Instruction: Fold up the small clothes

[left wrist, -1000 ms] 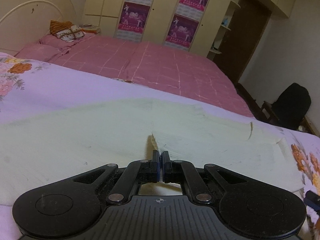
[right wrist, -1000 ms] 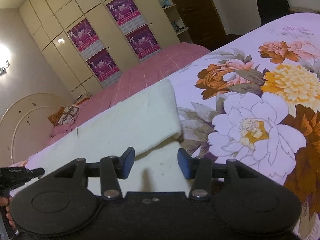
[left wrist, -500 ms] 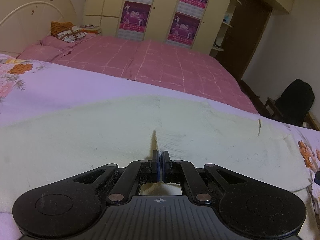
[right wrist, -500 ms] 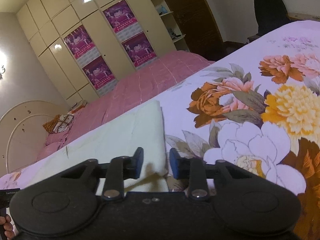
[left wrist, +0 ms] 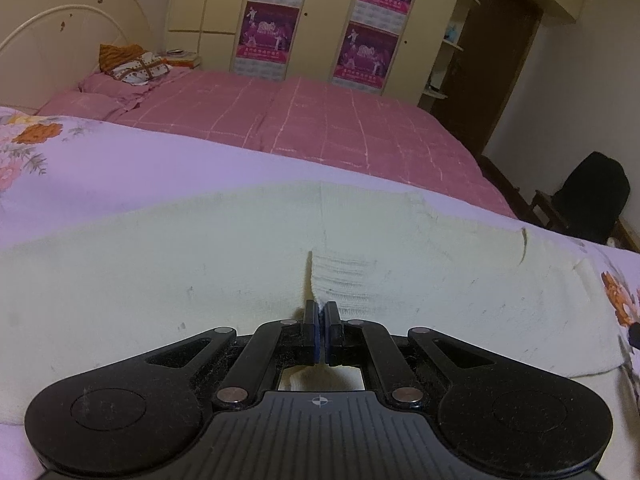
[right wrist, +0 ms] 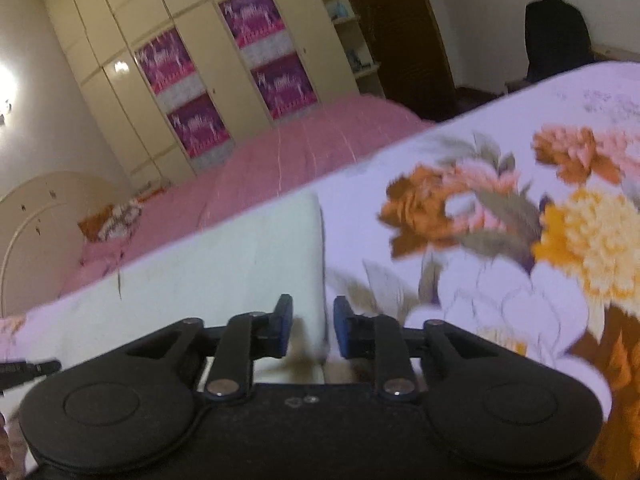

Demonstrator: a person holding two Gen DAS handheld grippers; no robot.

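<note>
Right tongs (right wrist: 313, 322) narrower — cream knit (left wrist: 200, 280) flat, creased

Dim warm indoor light; wall lamp (right wrist: 6, 92) glares upper left. Right wrist view motion-blurred, left sharp. Fisheye bends edges.
</note>
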